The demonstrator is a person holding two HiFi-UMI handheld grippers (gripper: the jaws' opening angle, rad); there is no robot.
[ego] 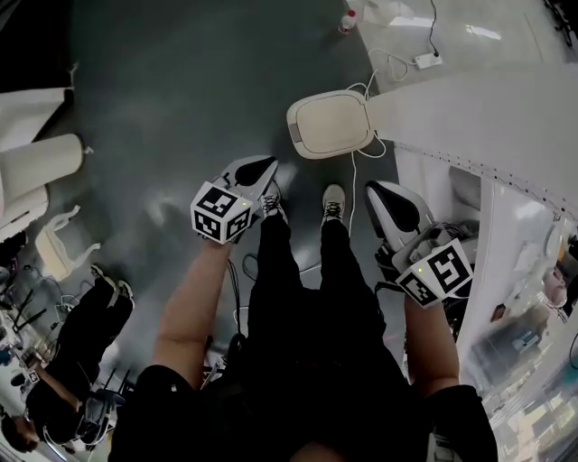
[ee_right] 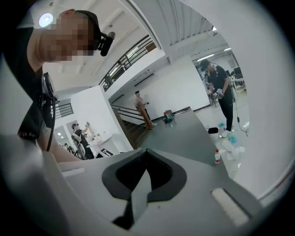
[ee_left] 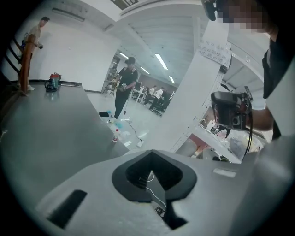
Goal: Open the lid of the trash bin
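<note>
The trash bin (ego: 330,124) stands on the grey floor ahead of the person's feet, a rounded cream box with its lid lying flat and closed. My left gripper (ego: 253,170) hangs in the air short of the bin and to its left, jaws shut with nothing in them. To the bin's lower right, my right gripper (ego: 395,209) is also shut and holds nothing. Neither gripper touches the bin. The left gripper (ee_left: 150,152) and the right gripper (ee_right: 146,151) each show closed grey jaws in their own views, and the bin is out of sight there.
A white cable (ego: 355,176) runs along the floor beside the bin to a power strip (ego: 426,60). A bottle (ego: 348,20) stands farther off. A white partition (ego: 479,108) and cluttered shelves line the right. Another person (ego: 81,334) and a white chair (ego: 61,245) are at the left.
</note>
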